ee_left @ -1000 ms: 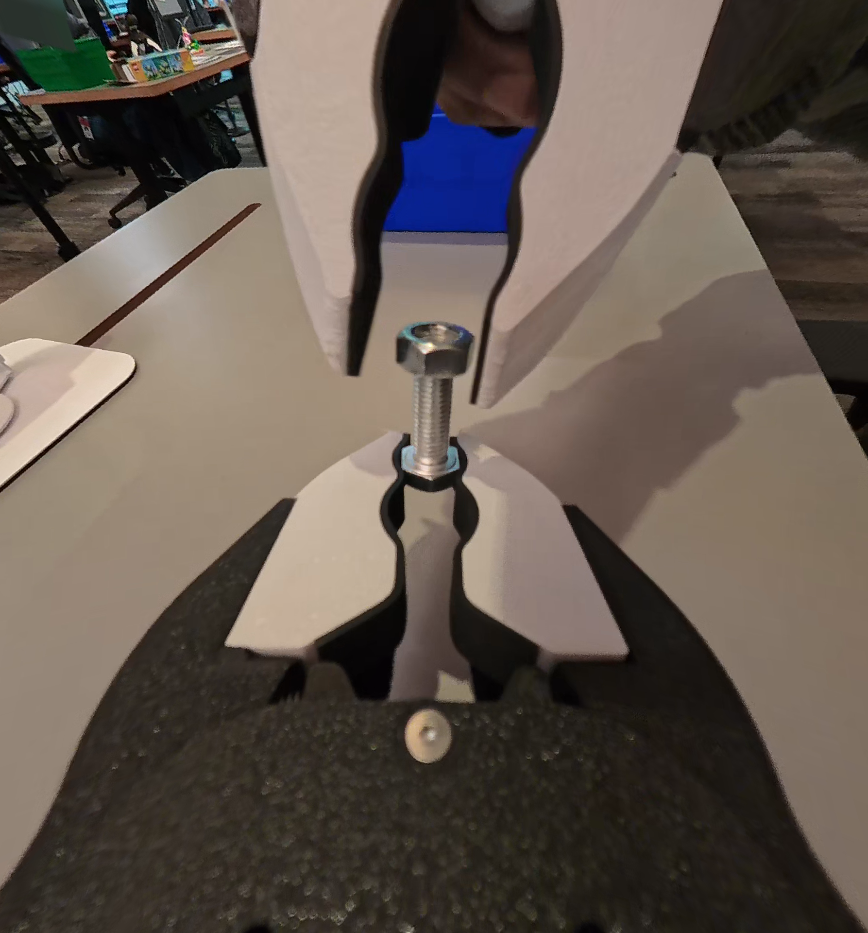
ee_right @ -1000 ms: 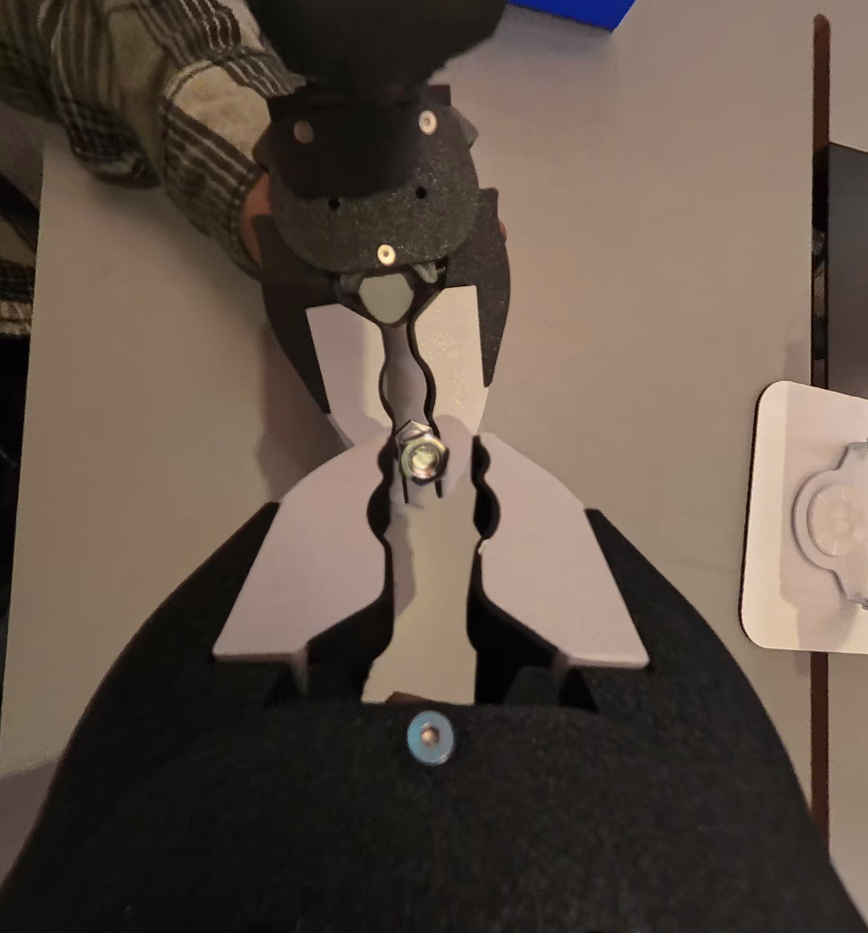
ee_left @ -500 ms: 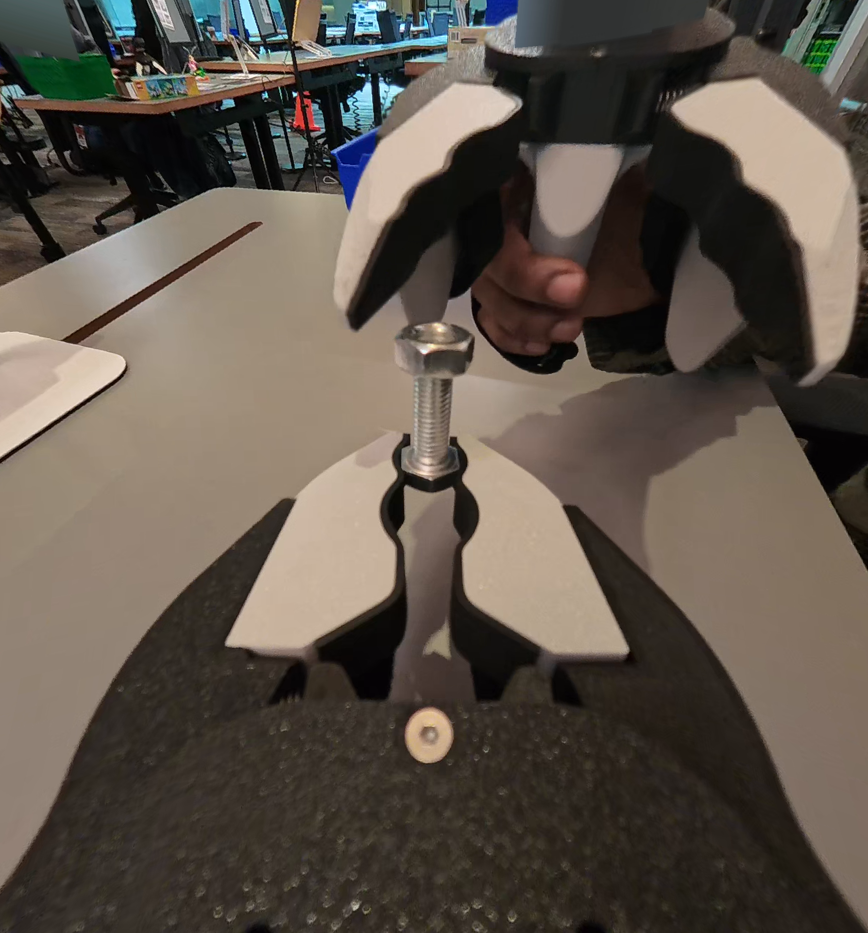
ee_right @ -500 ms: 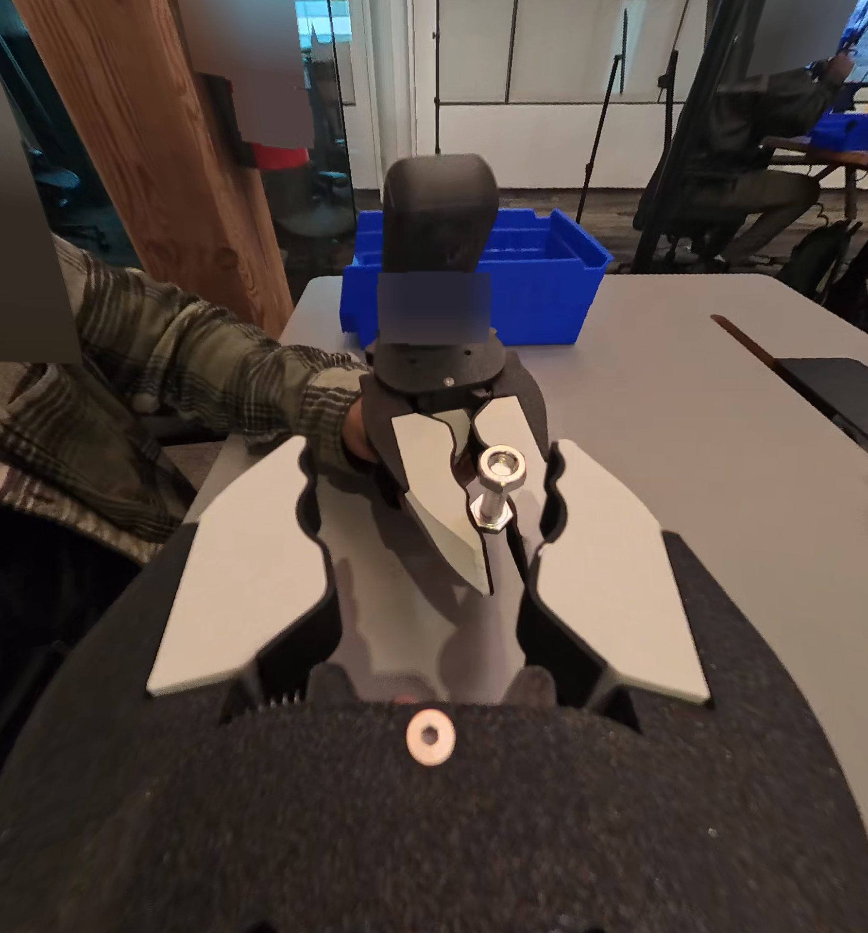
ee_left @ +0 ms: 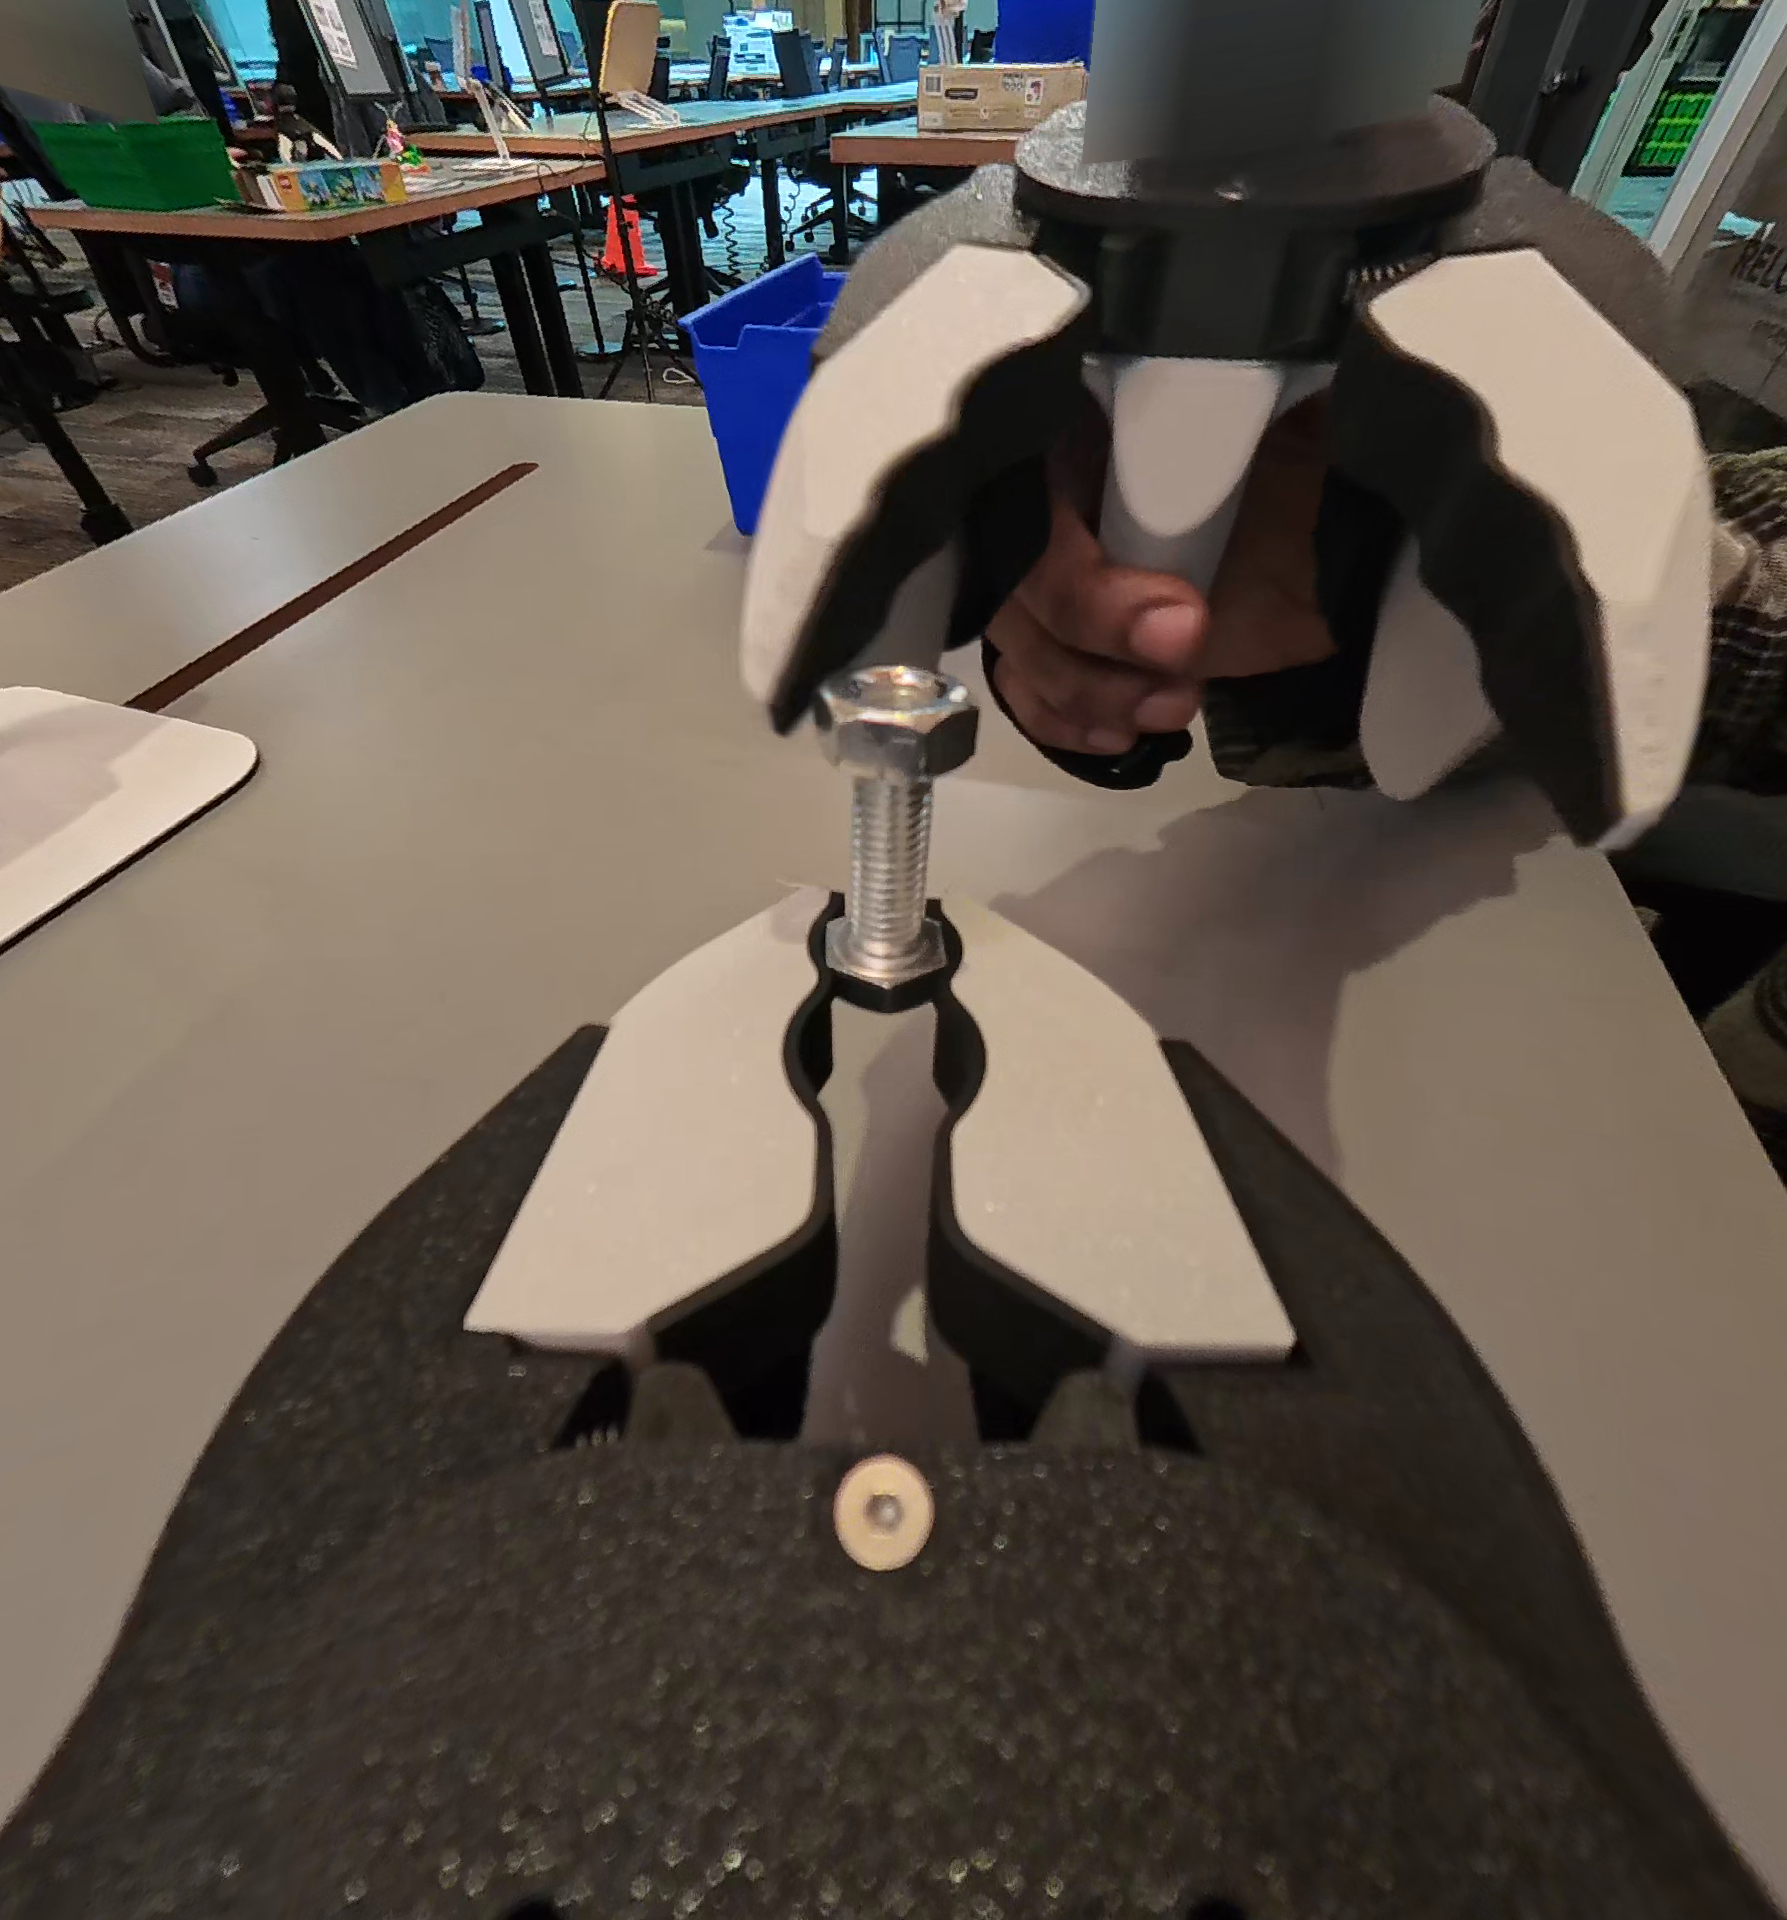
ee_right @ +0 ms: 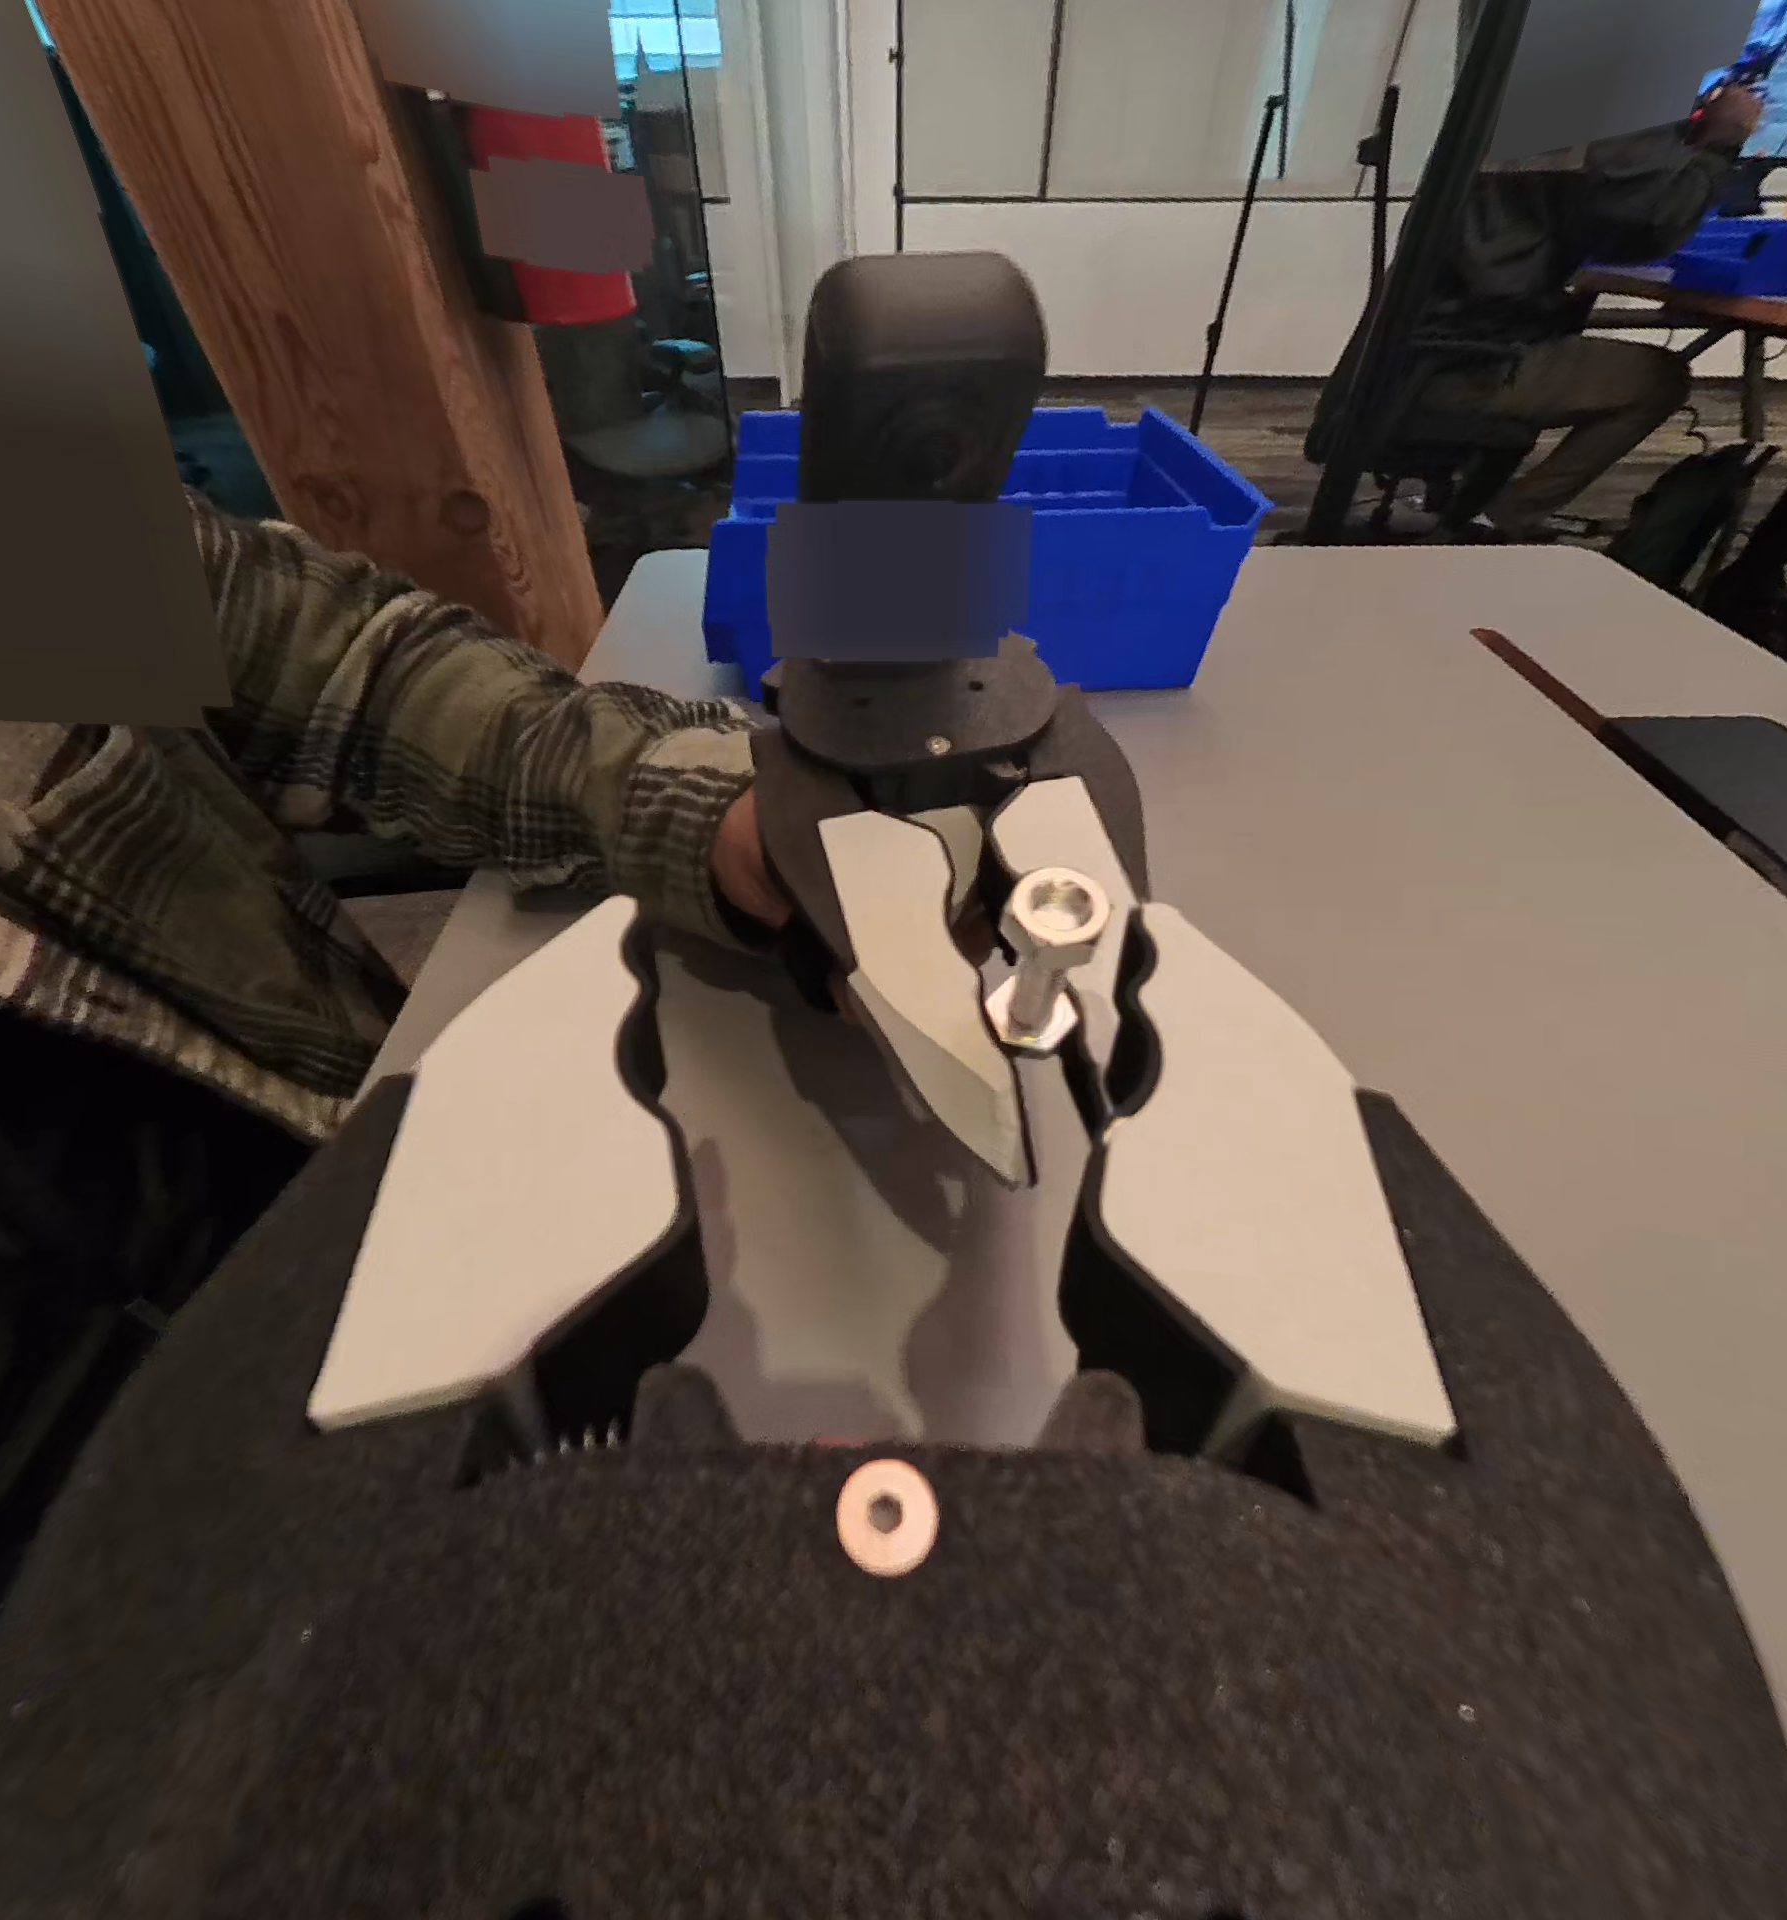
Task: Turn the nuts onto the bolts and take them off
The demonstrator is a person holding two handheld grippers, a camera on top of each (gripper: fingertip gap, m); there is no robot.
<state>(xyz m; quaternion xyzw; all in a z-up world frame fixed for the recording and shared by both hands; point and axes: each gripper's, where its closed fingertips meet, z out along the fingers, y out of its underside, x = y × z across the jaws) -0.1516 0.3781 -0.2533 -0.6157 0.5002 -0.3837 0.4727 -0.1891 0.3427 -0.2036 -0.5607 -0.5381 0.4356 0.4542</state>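
Contact with the silver hexagonal steel nut (ee_left: 896, 722) is gone. A second ago the right gripper (ee_right: 889, 935) was closing on it from overhead. Now that gripper is swinging down to a level pose facing the left gripper (ee_left: 889, 935), its white fingers spreading wide apart and holding nothing. This is looking like a reset between turns, with the wrist unwinding for a fresh bite, and not like the nut coming free. The nut is sitting on the very tip of the upright silver threaded steel bolt (ee_left: 887, 862), seemingly with only a few threads engaged. The left gripper's jaws are clamping together on the bolt's hexagonal head (ee_left: 887, 954), keeping the shank standing over the grey table (ee_left: 453, 831). In the right wrist view the nut is lying just inside the right-hand finger, near its tip and off-centre in the gap, apparently touching neither pad.
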